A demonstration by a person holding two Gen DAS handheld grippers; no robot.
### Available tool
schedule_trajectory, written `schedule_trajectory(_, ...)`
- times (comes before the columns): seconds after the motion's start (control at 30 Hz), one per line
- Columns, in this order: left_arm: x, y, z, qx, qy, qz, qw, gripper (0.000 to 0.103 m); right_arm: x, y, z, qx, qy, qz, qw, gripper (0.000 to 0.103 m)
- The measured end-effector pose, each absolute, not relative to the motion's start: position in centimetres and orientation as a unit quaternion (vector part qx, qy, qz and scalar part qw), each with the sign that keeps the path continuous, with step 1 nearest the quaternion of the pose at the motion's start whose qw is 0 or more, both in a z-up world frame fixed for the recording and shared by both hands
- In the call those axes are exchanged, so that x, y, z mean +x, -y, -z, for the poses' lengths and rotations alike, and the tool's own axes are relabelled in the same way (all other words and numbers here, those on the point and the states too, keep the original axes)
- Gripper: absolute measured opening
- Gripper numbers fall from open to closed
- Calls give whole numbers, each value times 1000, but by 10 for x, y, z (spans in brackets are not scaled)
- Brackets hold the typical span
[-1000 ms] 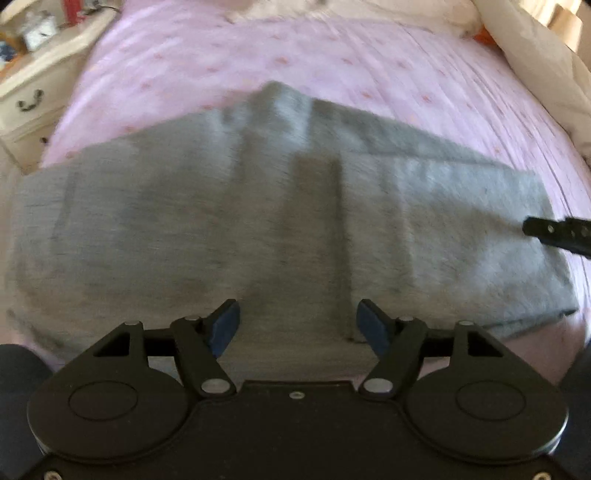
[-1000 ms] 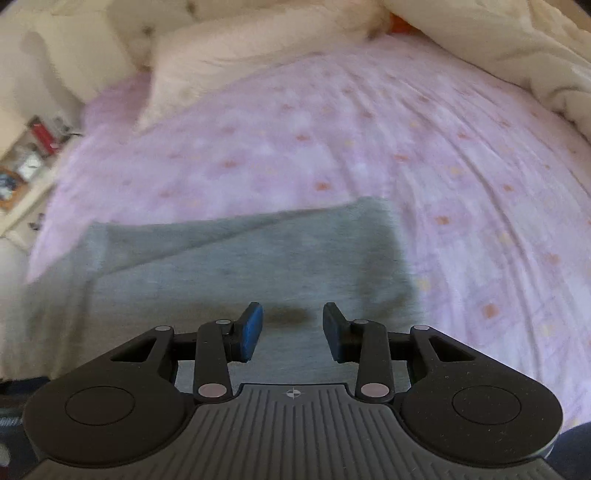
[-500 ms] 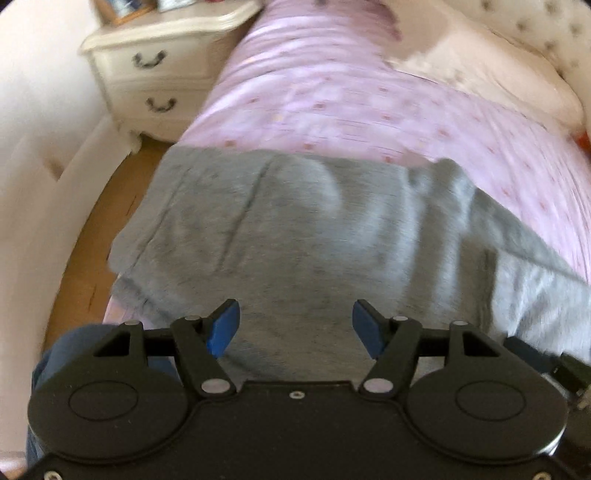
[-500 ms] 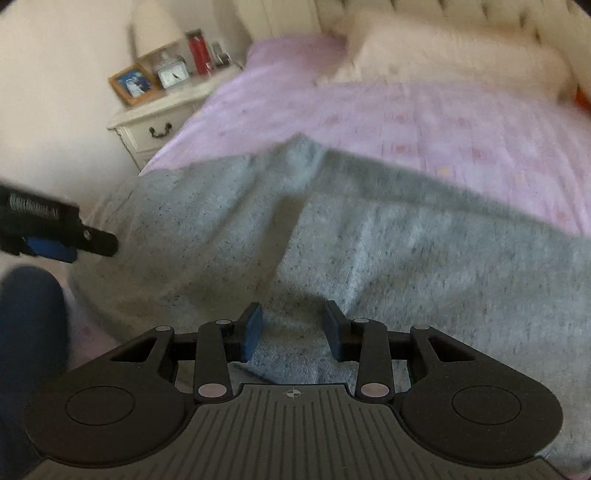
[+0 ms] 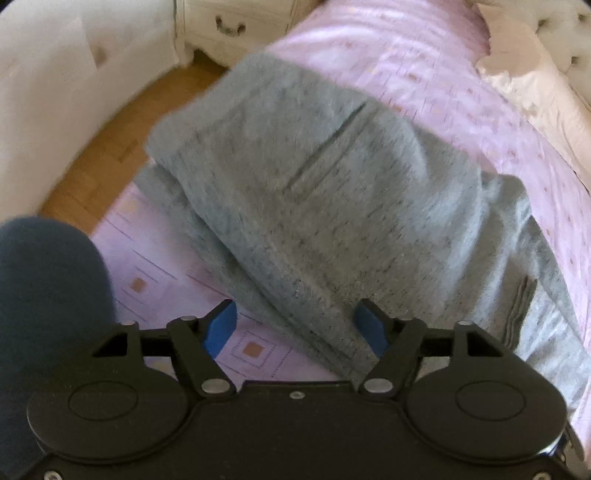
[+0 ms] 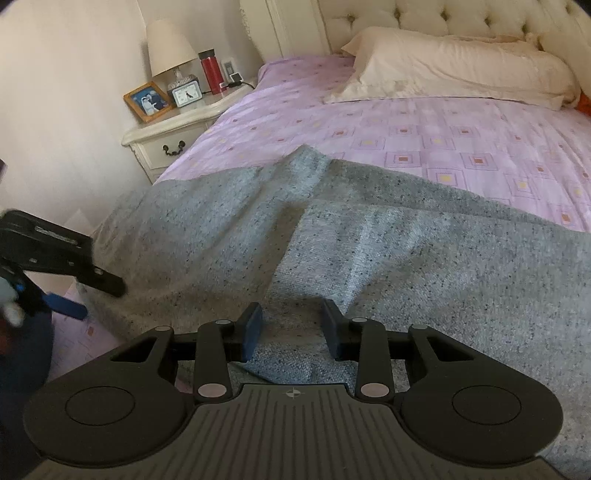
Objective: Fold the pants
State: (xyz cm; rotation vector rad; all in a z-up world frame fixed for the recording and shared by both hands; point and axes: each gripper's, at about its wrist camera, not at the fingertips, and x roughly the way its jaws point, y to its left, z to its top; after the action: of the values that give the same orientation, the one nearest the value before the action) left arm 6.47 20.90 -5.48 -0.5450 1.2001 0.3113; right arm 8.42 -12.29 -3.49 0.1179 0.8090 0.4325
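- The grey pants (image 5: 332,192) lie spread on the purple bed sheet (image 5: 424,66), filling the middle of both frames, near the bed's edge.
- The left gripper (image 5: 295,325) is spread wide, straddling a layered pants edge at lower centre, gripping nothing.
- The right gripper (image 6: 291,328) is also apart, empty, over a loose flap.
- Risk: closing now may pinch only the top layer, so the fold skews.
- Only the right view shows the nightstand (image 6: 166,136) top at upper left; only the left shows the floor (image 5: 110,140).

Bed (image 6: 424,125) with lilac square-patterned sheet; grey pants (image 6: 406,251) spread across near edge, partly folded over; cream pillow (image 6: 454,66) at tufted headboard (image 6: 443,18).
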Motion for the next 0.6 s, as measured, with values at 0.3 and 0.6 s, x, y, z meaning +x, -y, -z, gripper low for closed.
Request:
schedule_trajectory(0.3,98,-247,64,-327,-506,-181,778,96,85,124,36,65,-385,-211,896,34)
schedule_trajectory(0.6,98,-264,60,-363,-457,-210,785,62,85,123,36,70,-382,-208,898,34)
